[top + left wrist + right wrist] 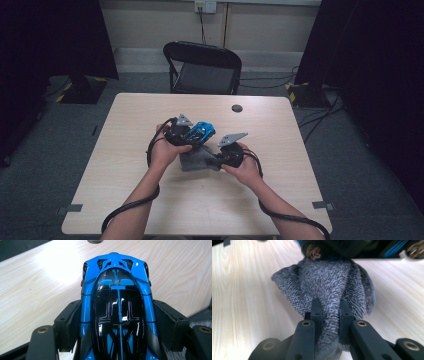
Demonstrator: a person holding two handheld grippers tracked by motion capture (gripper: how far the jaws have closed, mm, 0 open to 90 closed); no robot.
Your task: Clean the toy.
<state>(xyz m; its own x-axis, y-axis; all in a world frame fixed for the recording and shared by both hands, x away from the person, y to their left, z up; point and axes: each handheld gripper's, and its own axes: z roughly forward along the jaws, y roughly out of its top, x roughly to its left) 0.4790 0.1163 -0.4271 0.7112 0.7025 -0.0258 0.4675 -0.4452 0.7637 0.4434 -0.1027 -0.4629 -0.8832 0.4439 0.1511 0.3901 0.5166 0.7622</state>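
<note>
A glossy blue and black toy car (117,307) sits between the jaws of my left gripper (117,322), whose pads press on both its sides; it is shut on the car. In the high view the car (201,132) is held above the table's middle by the left gripper (186,134). My right gripper (330,312) is shut on a fold of a grey fluffy cloth (329,282), which spreads out ahead of the jaws up to the car's underside. From above, the cloth (194,161) hangs just below the car, with the right gripper (220,159) at its right side.
The light wooden table (135,125) has a small dark round cap (237,108) near its far edge. A black folding chair (204,67) stands behind the table. Cables trail from both grippers toward the near edge.
</note>
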